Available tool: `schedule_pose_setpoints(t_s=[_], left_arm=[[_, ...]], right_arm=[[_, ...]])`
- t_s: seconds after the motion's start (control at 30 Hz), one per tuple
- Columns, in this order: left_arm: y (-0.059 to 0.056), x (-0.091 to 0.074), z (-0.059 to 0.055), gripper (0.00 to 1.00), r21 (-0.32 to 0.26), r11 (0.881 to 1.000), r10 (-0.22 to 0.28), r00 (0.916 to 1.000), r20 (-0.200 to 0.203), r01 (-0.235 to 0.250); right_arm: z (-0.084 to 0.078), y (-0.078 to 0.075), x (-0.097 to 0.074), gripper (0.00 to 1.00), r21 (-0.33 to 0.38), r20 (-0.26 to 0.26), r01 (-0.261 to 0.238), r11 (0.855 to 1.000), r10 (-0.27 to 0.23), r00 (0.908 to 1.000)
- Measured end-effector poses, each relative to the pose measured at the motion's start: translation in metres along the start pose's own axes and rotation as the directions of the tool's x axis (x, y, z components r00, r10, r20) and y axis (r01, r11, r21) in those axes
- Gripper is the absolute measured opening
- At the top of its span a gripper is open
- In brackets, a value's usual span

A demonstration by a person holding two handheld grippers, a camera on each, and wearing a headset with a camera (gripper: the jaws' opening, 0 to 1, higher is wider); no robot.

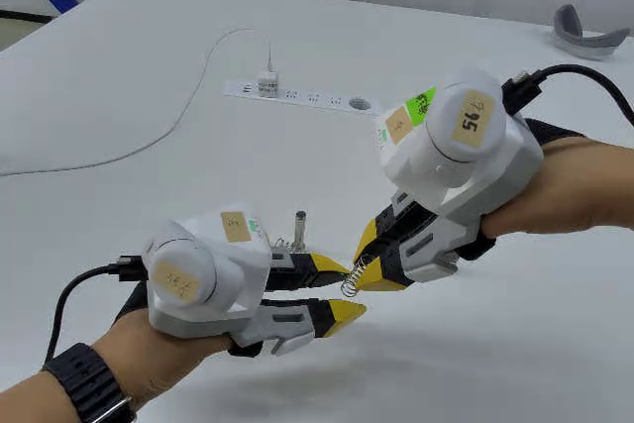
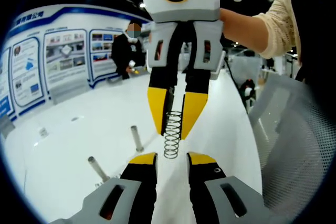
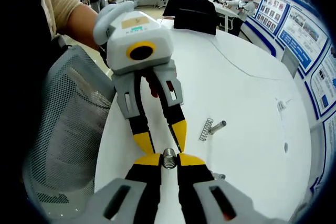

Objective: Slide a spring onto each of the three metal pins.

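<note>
My right gripper (image 1: 365, 263) is shut on a small steel spring (image 1: 352, 279), which hangs out past its yellow tips. The left gripper (image 1: 344, 290) is open, its jaws on either side of the spring's free end. In the left gripper view the open left gripper (image 2: 172, 158) sits just under the spring (image 2: 172, 135) held by the right gripper (image 2: 173, 128). The right gripper view shows the right gripper (image 3: 168, 159) clamped on the spring (image 3: 168, 157), facing the left gripper (image 3: 164, 144). Upright metal pins (image 2: 136, 138) (image 2: 97, 168) stand on the table. Another spring (image 3: 205, 129) sits at a pin (image 3: 218, 126).
A white power strip (image 1: 297, 96) with a plug and a long cable lies far back on the white table (image 1: 149, 76). A grey curved object (image 1: 584, 35) rests at the far right. A mesh chair (image 3: 68, 129) stands by the table's edge. People stand in the background.
</note>
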State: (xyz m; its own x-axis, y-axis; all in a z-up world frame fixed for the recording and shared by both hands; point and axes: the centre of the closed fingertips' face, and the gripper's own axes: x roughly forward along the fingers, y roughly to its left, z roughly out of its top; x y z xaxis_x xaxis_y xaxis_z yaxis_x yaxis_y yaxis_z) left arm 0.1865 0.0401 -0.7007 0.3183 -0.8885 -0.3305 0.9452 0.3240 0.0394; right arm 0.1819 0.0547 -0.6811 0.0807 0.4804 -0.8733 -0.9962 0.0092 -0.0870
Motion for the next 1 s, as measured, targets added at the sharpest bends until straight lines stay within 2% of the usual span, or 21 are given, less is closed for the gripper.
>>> schedule_pose_setpoints(t_s=[0.33, 1.0], left_arm=[[0.012, -0.01, -0.005, 0.31, -0.032, 0.999, 0.039, 0.9992, 0.001, -0.039], [0.033, -0.032, -0.018, 0.4, -0.087, 0.988, 0.125, 0.9921, -0.004, -0.125]], right_arm=[[-0.01, -0.01, -0.006, 0.12, 0.022, -0.012, 0.027, 0.999, -0.027, 0.9996], [-0.026, -0.039, -0.021, 0.12, 0.077, -0.03, 0.096, 0.992, -0.094, 0.9952]])
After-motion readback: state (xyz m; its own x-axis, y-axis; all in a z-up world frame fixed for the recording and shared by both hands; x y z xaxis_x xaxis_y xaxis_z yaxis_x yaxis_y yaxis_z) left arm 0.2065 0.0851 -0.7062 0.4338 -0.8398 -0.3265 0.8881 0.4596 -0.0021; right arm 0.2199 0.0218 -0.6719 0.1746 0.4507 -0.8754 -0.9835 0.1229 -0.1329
